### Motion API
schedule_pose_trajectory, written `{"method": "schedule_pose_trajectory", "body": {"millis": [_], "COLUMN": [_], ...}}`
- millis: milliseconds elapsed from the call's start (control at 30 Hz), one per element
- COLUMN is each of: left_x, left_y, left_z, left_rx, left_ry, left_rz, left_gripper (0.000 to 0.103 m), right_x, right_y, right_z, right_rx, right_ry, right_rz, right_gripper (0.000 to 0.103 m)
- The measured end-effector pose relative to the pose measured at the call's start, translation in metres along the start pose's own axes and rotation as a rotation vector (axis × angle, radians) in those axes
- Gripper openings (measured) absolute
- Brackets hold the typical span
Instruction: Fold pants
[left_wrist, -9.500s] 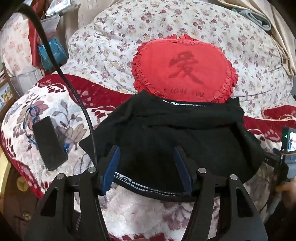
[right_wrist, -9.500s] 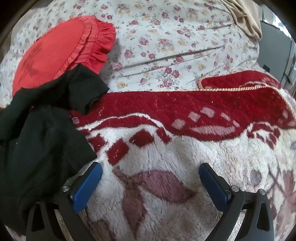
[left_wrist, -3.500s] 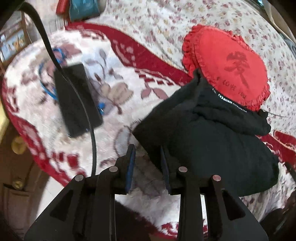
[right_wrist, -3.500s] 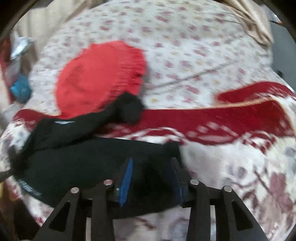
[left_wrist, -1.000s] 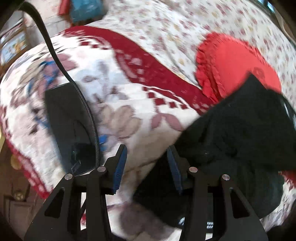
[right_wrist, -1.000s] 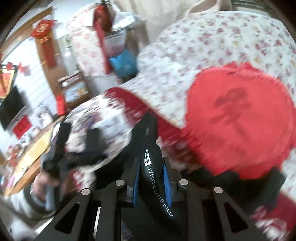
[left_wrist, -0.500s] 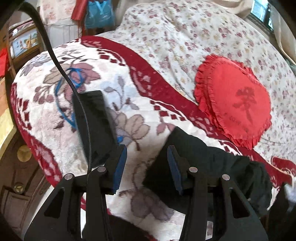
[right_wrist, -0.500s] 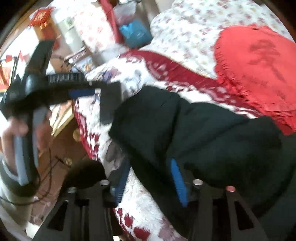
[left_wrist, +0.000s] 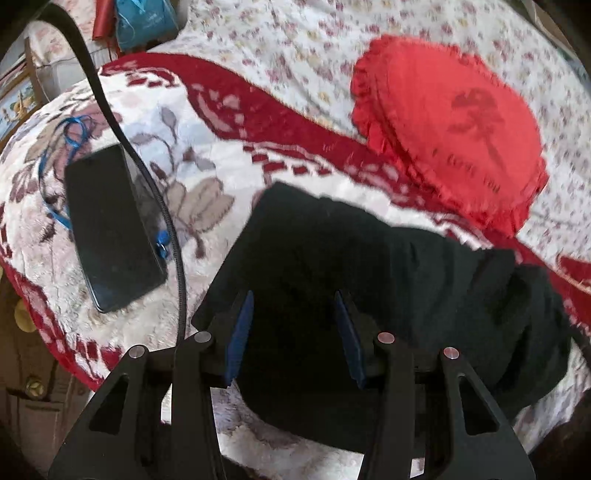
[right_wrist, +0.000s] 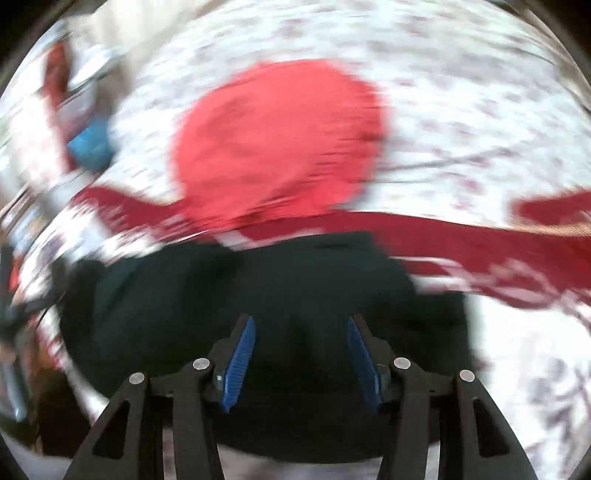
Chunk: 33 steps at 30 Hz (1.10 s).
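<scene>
Pants (left_wrist: 388, 280) black, folded into compact bundle on floral blanket (left_wrist: 221, 177).

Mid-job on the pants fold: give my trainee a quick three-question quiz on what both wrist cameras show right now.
1. True or false: the left gripper is clamped shut on the black pants.
2. In the left wrist view, which object lies on the blanket to the left of the pants?
A. a remote control
B. a black phone
C. a book
3. Fill in: the red ruffled cushion lies ____ the pants as the left wrist camera looks.

Key
1. False. Its jaws stand open over the fabric, as do those of the right gripper.
2. B, the black phone, with a blue cord beside it.
3. Beyond.
</scene>
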<state>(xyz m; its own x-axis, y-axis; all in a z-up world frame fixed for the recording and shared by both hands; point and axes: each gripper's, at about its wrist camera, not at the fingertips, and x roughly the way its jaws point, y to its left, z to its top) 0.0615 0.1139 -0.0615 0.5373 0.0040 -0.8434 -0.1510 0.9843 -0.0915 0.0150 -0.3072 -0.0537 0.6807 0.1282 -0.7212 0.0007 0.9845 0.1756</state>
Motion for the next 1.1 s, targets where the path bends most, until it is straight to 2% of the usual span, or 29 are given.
{"method": "schedule_pose_trajectory", "body": {"millis": [67, 167, 400, 467, 500, 567, 667, 733, 833, 900, 1000, 1067, 1100], "left_x": [0.006, 0.008, 0.012, 0.012, 0.012, 0.012, 0.011, 0.009, 0.005, 0.005, 0.005, 0.004, 0.002], "left_y": [-0.002, -0.004, -0.007, -0.007, -0.007, -0.007, -0.005, -0.004, -0.004, -0.005, -0.007, -0.006, -0.005], "left_z": [0.0, 0.002, 0.004, 0.004, 0.004, 0.004, 0.005, 0.005, 0.002, -0.001, -0.004, -0.004, -0.003], "left_rx": [0.0, 0.009, 0.014, 0.012, 0.012, 0.012, 0.01, 0.008, 0.006, 0.013, 0.023, 0.024, 0.02], "left_ry": [0.011, 0.011, 0.023, 0.023, 0.022, 0.023, 0.028, 0.027, 0.021, 0.022, 0.017, 0.02, 0.019], "left_rz": [0.011, 0.027, 0.049, 0.048, 0.048, 0.045, 0.033, 0.025, 0.011, 0.013, 0.03, 0.033, 0.032], "left_gripper": [0.045, 0.045, 0.046, 0.046, 0.046, 0.046, 0.046, 0.046, 0.046, 0.046, 0.046, 0.046, 0.046], "right_x": [0.001, 0.012, 0.051, 0.061, 0.063, 0.05, -0.008, -0.038, -0.051, -0.037, -0.008, -0.003, -0.008], "right_y": [-0.031, -0.055, -0.061, -0.054, -0.05, -0.045, -0.042, -0.049, -0.061, -0.069, -0.081, -0.085, -0.085], "right_z": [0.005, 0.012, 0.025, 0.026, 0.027, 0.029, 0.035, 0.032, 0.013, -0.004, -0.025, -0.028, -0.025], "right_rx": [0.054, 0.085, 0.115, 0.086, 0.077, 0.069, 0.065, 0.078, 0.07, 0.071, 0.113, 0.111, 0.102], "right_ry": [0.015, 0.042, 0.055, 0.079, 0.093, 0.053, -0.077, -0.112, -0.062, 0.022, 0.109, 0.132, 0.125], "right_rz": [-0.051, -0.067, 0.021, 0.02, 0.023, 0.035, 0.044, 0.024, -0.027, -0.072, -0.078, -0.112, -0.157], "right_gripper": [0.052, 0.052, 0.052, 0.021, 0.012, 0.012, 0.012, 0.012, 0.012, 0.012, 0.012, 0.025, 0.041]}}
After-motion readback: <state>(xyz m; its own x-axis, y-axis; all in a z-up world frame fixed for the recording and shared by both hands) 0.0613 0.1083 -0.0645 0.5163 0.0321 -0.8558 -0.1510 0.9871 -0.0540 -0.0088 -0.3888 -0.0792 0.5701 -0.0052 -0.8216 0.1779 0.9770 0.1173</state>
